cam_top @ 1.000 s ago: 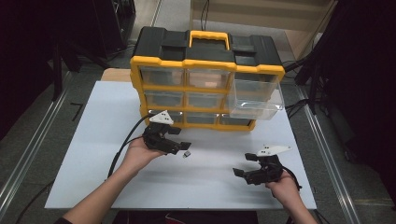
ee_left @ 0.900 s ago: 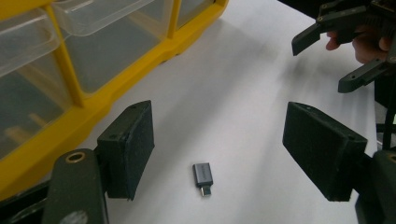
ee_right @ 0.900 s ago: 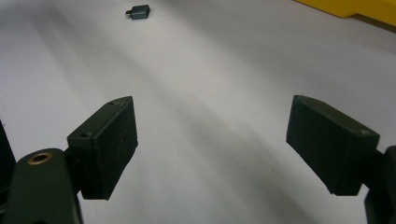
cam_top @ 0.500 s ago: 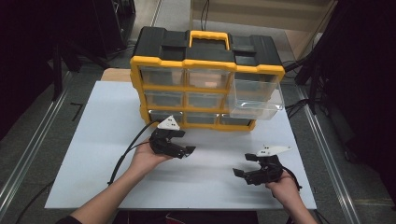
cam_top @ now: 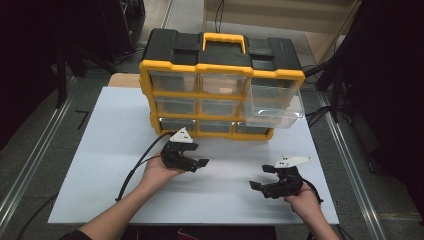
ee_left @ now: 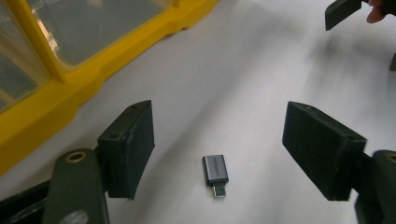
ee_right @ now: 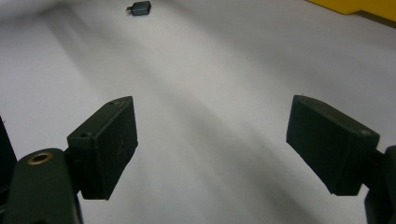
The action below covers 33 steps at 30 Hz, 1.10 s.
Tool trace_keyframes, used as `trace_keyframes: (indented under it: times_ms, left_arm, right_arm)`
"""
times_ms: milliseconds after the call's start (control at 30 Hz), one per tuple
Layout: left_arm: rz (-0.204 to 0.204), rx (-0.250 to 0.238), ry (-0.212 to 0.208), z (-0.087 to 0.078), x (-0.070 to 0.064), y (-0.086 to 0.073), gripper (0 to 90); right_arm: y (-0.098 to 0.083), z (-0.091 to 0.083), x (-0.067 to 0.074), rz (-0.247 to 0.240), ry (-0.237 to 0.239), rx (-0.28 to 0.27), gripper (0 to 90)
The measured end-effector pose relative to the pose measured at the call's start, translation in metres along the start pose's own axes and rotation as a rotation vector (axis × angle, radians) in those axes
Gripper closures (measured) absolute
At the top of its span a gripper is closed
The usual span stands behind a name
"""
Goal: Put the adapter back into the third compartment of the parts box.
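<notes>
Left tool (ee_left: 219, 154) spread wide over a small adapter

Its two black jaws stand well apart above the white surface (ee_left: 243, 70), and the small grey adapter (ee_left: 215, 170) lies flat between them, touching neither, plug end pointing toward the camera. The yellow organizer (ee_left: 70, 88) with clear drawers fills the upper left; another tool's jaw (ee_left: 343, 11) shows top right.

Adapter (ee_left: 216, 170) bears faint print (too small to read).
</notes>
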State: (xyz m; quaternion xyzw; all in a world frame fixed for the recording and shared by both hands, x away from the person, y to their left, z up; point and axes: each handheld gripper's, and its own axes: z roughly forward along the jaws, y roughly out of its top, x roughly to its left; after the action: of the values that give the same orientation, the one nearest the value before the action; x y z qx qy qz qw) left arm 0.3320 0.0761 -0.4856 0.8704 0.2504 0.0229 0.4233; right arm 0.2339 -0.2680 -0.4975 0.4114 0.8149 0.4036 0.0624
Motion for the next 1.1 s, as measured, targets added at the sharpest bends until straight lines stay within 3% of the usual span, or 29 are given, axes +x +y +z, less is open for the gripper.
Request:
trace_keyframes:
  times_ms: [167, 400, 500, 567, 800, 867, 1100]
  left_arm:
    - [0.006, 0.018, -0.002, 0.007, -0.002, -0.006, 28.6]
    - [0.035, 0.039, 0.031, 0.012, -0.003, -0.015, 31.1]
    - [0.037, 0.068, 0.03, 0.017, -0.003, -0.018, 34.9]
    - [0.077, 0.066, 0.059, 0.017, -0.006, -0.02, 38.7]
    - [0.086, 0.059, 0.096, 0.018, -0.011, -0.022, 43.3]
    - [0.106, 0.058, 0.144, 0.018, -0.015, -0.023, 47.5]
    - [0.113, 0.056, 0.16, 0.019, -0.019, -0.024, 52.1]
  right_arm:
    - [0.0, 0.0, 0.0, 0.0, 0.002, -0.001, 14.7]
    - [0.0, -0.001, 0.0, -0.001, 0.001, -0.001, 14.7]
    - [0.0, -0.001, 0.0, 0.002, 0.0, -0.002, 14.7]
    - [0.0, -0.001, 0.0, 0.004, -0.003, -0.001, 14.7]
    - [-0.001, 0.0, 0.0, -0.001, -0.005, 0.013, 14.7]
    - [-0.001, 0.0, 0.0, -0.002, -0.007, 0.013, 14.7]
    - [-0.001, 0.0, 0.0, 0.001, -0.005, 0.013, 14.7]
